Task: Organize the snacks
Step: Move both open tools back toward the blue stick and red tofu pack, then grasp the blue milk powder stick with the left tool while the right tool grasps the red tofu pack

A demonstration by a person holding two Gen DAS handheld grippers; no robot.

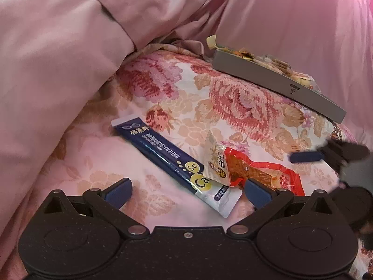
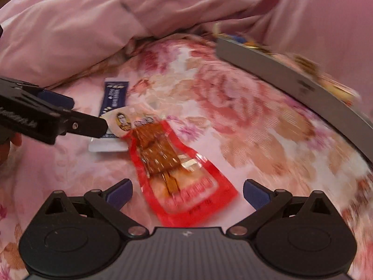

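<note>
Because the red plastic packet of brown snack strips [image 2: 177, 170] at lower centre overlaps the dark blue stick sachet [image 1: 172, 161], I fear my spread, empty right gripper [image 2: 187, 194] drags both, left gripper [image 1: 187, 193] likewise released, short of the grey tray [image 1: 275, 86] at upper right.

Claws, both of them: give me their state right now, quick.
Left claw: open, holding nothing; the blue stick pack lies between its fingers.
Right claw: open, holding nothing; the red snack pouch lies between its fingers.
</note>
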